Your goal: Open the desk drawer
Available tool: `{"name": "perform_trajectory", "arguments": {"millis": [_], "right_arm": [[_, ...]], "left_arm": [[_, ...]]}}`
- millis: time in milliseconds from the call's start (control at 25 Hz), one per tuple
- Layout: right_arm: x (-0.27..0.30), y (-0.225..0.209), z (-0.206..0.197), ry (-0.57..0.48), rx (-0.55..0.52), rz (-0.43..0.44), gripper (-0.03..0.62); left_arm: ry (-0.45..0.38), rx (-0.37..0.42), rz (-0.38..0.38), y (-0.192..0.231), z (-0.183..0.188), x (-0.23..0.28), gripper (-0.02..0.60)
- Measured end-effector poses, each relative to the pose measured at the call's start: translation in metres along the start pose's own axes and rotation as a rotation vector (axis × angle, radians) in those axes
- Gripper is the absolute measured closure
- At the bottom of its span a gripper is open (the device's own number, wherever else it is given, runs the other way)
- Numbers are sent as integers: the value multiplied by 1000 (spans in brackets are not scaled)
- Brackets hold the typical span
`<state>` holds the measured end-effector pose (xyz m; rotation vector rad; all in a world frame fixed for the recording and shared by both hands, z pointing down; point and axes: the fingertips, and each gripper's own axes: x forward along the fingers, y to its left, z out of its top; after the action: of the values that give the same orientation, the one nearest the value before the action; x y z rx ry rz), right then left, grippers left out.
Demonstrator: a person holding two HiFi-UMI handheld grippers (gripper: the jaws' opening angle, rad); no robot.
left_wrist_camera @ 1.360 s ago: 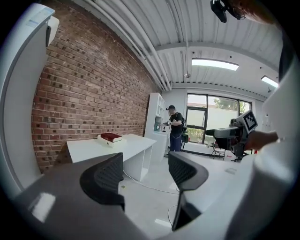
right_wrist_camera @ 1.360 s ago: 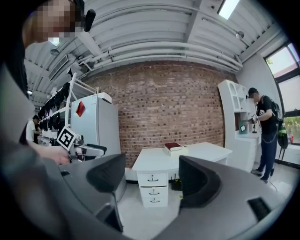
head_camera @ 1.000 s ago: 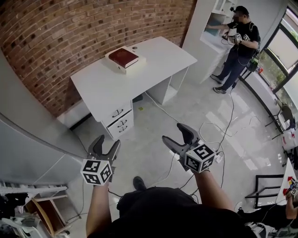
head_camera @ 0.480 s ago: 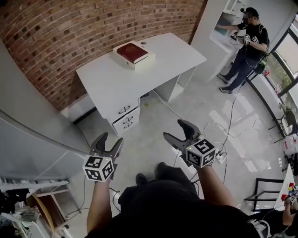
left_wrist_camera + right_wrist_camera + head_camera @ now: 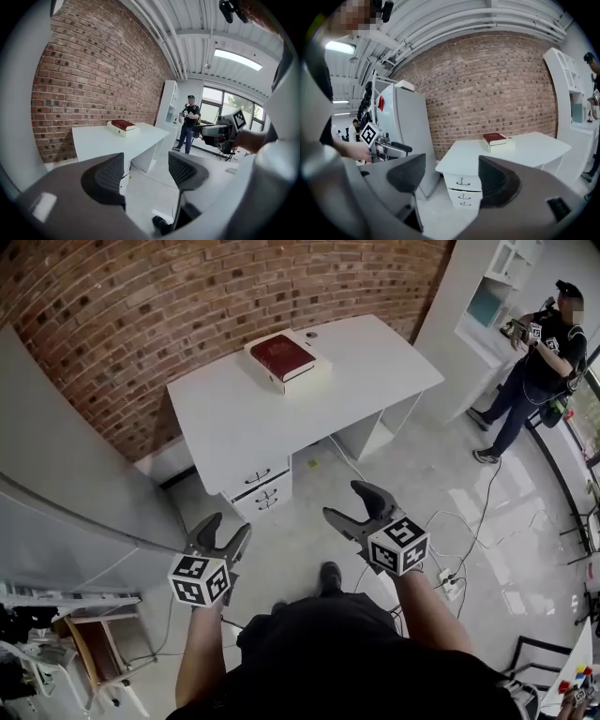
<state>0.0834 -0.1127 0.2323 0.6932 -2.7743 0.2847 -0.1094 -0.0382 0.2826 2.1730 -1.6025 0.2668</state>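
Both jaws stand apart with nothing between them: left gripper [image 5: 225,531] and right gripper [image 5: 345,501] are held over the floor [image 5: 309,554] on the near side, well apart from the drawers [image 5: 261,487]. The two stacked drawers are shut, under the left end of the white surface [image 5: 366,381]. A red book [image 5: 283,355] lies toward the far edge. Against a second ago, the surface and drawers sit nearer and more central in the head view. Gripper pose and jaw spread are unchanged. Another person [image 5: 541,362] stands far right, now closer to the frame edge.
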Motion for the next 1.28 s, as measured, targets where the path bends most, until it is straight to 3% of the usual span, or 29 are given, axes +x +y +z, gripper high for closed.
{"name": "perform_trajectory", "arguments": {"millis": [240,440,640,800,960,1280], "right_arm": [[-6,-81,-10,28,29,58,275],[2,-119,-31,78,35,107,275],[26,-127,-42,129,28,160,275],[53,-117,-43,171,-25,224,275],[75,-109,-50,219,-51,272,275],[127,-75,-88,330,-74,399,275]], "left_arm": [[2,-31,54,-26,23,63,293],[32,-32,80,-40,21,98,293],[64,-61,94,-33,12,116,293],[80,-41,105,-15,13,127,293],[85,-86,119,-5,3,134,293],[130,-129,113,26,-39,146,293]]}}
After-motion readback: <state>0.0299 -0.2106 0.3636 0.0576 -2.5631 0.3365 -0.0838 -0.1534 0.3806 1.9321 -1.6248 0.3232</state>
